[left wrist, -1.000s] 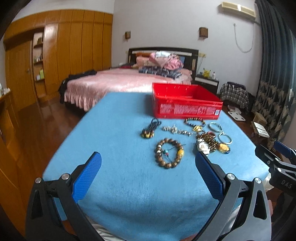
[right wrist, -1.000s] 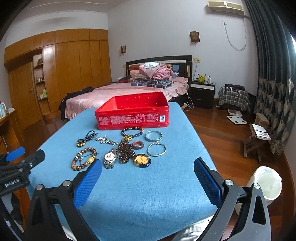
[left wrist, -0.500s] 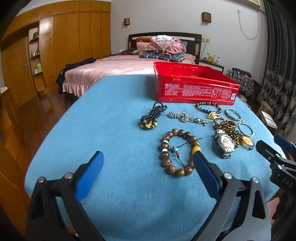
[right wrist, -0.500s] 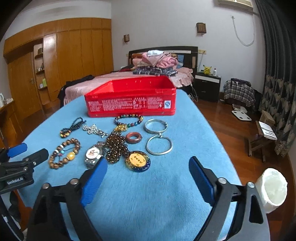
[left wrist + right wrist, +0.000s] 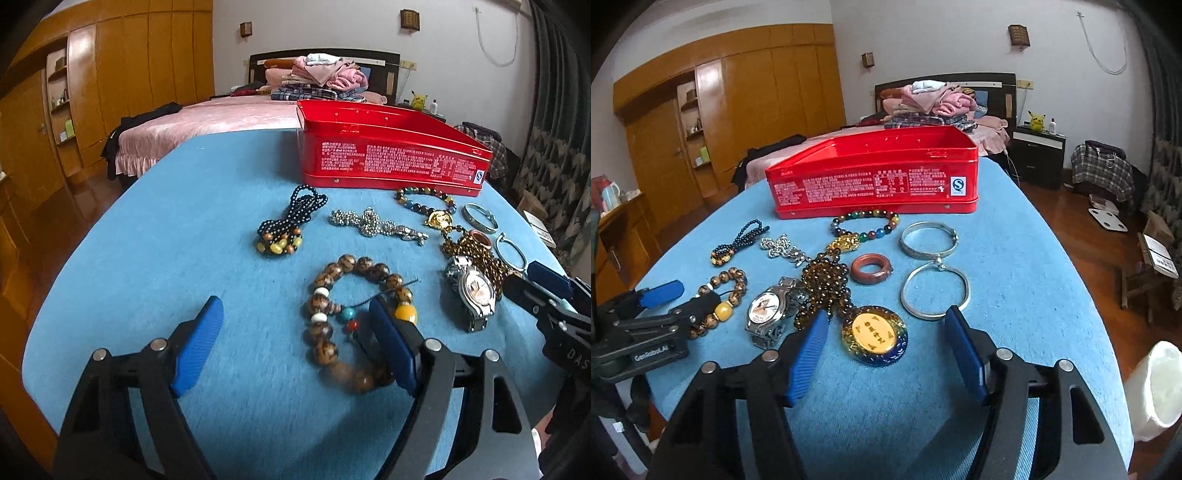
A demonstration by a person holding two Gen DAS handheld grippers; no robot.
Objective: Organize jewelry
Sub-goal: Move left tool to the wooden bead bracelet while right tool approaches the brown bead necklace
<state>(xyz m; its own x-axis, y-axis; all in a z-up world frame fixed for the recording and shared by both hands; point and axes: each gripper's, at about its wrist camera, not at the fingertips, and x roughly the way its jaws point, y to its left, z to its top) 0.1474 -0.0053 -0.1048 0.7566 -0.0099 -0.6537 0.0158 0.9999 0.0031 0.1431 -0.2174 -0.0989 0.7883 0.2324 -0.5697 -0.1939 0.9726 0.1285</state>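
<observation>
Left wrist view: my left gripper [image 5: 295, 332] hangs spread over the blue counter [image 5: 166, 240], its right pad inside the wooden bead bracelet [image 5: 332, 295] at 1 o'clock; the red tin [image 5: 388, 158] sits at 12 o'clock.

Right wrist view: my right gripper [image 5: 886, 338] is spread around the gold pendant [image 5: 874, 334], 2 silver bangles [image 5: 934, 291] at 1 o'clock, wristwatch [image 5: 766, 308] at 10 o'clock.

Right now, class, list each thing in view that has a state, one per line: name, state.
red tin: open, lid off
left gripper: jaws open, one inside the wooden bead bracelet
right gripper: jaws open, around the gold pendant
watch: lying face up
</observation>
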